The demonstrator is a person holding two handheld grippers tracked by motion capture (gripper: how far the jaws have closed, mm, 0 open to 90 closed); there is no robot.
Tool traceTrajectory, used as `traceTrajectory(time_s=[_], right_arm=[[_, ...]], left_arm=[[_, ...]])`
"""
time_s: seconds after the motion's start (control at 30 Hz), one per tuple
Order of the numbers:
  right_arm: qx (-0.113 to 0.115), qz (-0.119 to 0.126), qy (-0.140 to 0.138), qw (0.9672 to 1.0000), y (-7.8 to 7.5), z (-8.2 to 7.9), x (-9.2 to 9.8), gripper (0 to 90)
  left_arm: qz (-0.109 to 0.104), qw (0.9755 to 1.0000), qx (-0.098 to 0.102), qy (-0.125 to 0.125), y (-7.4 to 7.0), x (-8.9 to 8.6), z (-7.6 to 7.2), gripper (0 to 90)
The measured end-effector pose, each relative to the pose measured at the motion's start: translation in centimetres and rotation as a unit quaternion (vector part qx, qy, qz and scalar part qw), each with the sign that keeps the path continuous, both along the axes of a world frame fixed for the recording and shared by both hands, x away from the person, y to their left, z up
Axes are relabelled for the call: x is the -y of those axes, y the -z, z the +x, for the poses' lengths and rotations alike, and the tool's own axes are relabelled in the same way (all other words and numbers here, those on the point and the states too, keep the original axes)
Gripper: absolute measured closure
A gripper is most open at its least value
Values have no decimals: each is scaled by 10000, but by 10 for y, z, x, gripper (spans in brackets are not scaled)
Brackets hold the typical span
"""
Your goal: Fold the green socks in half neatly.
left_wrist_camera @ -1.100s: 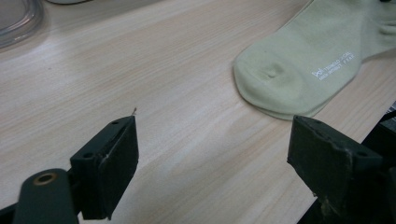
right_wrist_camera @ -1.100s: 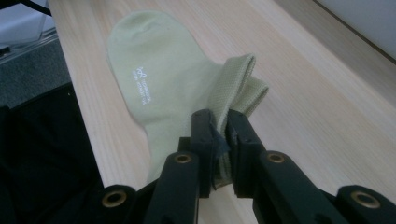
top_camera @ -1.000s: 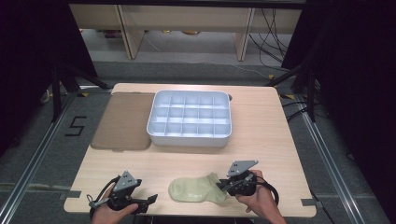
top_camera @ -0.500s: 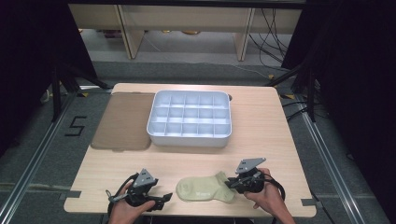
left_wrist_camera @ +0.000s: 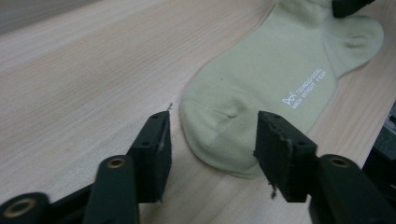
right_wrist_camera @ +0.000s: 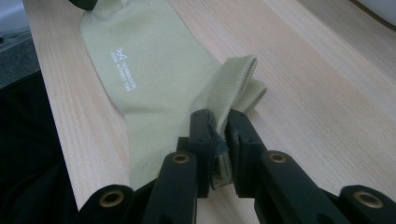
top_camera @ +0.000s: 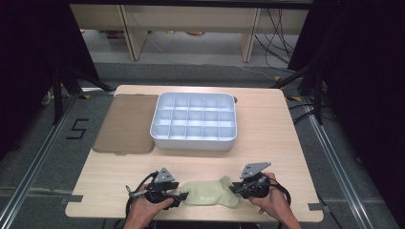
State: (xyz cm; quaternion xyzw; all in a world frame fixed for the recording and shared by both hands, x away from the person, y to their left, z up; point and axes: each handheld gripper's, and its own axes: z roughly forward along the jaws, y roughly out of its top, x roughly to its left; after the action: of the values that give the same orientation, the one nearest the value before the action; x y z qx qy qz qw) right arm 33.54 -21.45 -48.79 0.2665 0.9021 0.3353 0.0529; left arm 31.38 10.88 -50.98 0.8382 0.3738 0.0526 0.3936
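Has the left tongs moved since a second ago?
Yes. The left tongs slid right along the table's near edge to the sock's toe, jaws closing around it.

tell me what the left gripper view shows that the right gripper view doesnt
Left gripper view: the rounded toe end of the pale green fabric sock lying between the left gripper fingers, which have just been closing but do not yet press it. Right gripper view: the sock's ribbed cuff, folded over and pinched in the right gripper fingers. Both share the sock's white printed logo and the light wooden table.
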Motion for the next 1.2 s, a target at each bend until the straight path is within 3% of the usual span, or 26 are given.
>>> traceTrajectory(time_s=[0.1, 0.17, 0.23, 0.27, 0.43, 0.5, 0.67, 0.8, 0.83, 0.87, 0.93, 0.97, 1.03, 1.1, 1.2], right_arm=[[14, 40, 56, 10000, 1, 0, -1, 816], [18, 44, 54, 10000, 1, 0, -1, 816], [-49, 0, 28, 10000, 1, 0, -1, 815], [-21, 69, 2, 10000, 2, 0, -1, 815], [-70, 29, -27, 10000, 1, 0, 0, 814], [-59, 72, 52, 9999, 2, 0, -1, 813], [-80, 19, 31, 10000, 1, 0, -2, 811], [-78, 91, 59, 9999, 0, -1, -5, 811], [-85, 77, 15, 9999, 0, -1, -7, 811], [-5, 166, 29, 9999, 2, 0, -9, 811], [-102, 125, 19, 9999, 0, -1, -9, 810], [18, 135, -18, 9999, 1, 0, -10, 810], [-39, 93, -24, 9999, 1, -1, -12, 809], [-122, 125, 11, 9998, 2, -1, -15, 807], [-88, 150, 17, 9998, 5, 0, -19, 781]], left_arm=[[195, 9998, 98, 31, 2, 4, -1, 524], [132, 9998, 75, 100, 1, 5, -1, 580], [195, 9996, 188, 127, 3, 6, 0, 636], [53, 9999, 122, 55, 4, 8, -2, 674], [32, 9997, 193, 124, 3, 6, -2, 816], [-103, 9998, 134, 104, 2, 7, -3, 832], [-60, 9991, 263, 329, -7, 4, -2, 840], [-3, 9988, 342, 361, -14, 2, -2, 840], [-133, 9988, 319, 357, -17, 4, -3, 840], [-151, 9984, 306, 444, -19, 4, -3, 840], [-148, 9983, 299, 483, -22, 5, -4, 840], [-222, 9980, 349, 483, -26, 7, -7, 840], [-191, 9975, 388, 560, -30, 7, -6, 840], [-375, 9978, 326, 447, -32, 8, -6, 841], [-438, 9974, 348, 445, -36, 7, -4, 842]])
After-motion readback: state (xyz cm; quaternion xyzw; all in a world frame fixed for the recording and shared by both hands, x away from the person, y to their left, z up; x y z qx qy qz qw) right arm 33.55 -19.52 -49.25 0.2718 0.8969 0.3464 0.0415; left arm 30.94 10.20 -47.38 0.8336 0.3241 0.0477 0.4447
